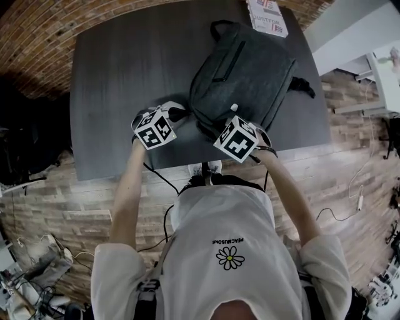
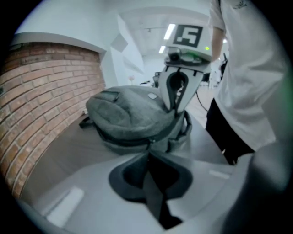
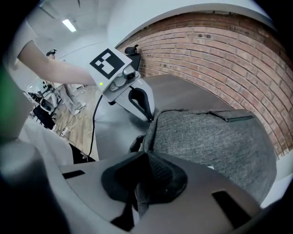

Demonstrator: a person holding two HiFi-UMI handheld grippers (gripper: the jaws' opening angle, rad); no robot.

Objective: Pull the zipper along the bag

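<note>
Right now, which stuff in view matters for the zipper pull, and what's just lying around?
Job:
- grey backpack
- left tool, shut on a dark strap
- right tool, shut on the backpack's edge fabric

Lying about:
- printed booklet, at the far edge of the table

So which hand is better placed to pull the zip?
Probably left: the left tool is shut on a dark strip leading to the grey fabric backpack's zip line; the right tool pinches grey cloth.
</note>
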